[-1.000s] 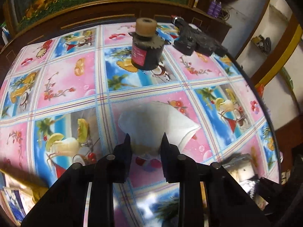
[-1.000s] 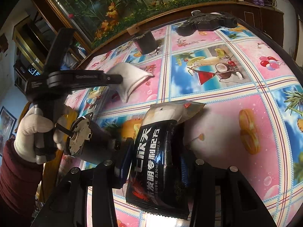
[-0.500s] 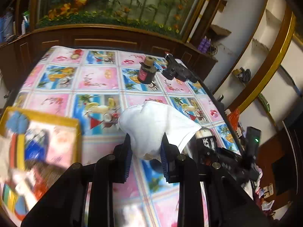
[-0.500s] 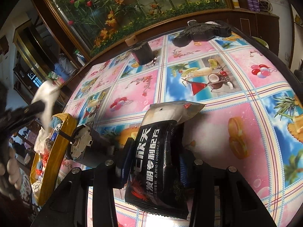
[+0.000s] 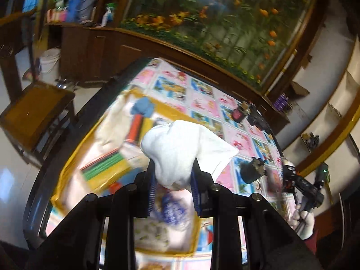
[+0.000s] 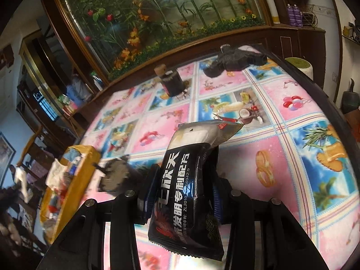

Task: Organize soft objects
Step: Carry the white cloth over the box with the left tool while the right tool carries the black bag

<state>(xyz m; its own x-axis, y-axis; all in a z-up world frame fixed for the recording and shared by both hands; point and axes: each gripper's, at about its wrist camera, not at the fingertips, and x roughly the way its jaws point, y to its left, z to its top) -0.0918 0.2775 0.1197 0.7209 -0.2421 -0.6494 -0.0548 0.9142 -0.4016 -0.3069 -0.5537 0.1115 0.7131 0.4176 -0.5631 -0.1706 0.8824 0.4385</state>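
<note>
My left gripper (image 5: 173, 175) is shut on a white cloth (image 5: 182, 150) and holds it in the air above a yellow tray (image 5: 67, 175) that holds several soft and colourful items at the table's left end. My right gripper (image 6: 182, 175) is shut on a black snack packet (image 6: 186, 193) with white Chinese print, held above the flowered tablecloth (image 6: 281, 157). The yellow tray also shows in the right wrist view (image 6: 74, 180) at the left, with white cloth in it.
A dark motor (image 6: 114, 175) lies on the table beside the tray. A dark jar with a cork lid (image 6: 171, 81) and a black tool (image 6: 236, 60) stand at the far edge. A wooden chair (image 5: 33, 114) stands left of the table.
My left gripper has swung left with the white cloth, from over the table's middle to above the yellow tray. The right gripper with the packet has barely moved.
</note>
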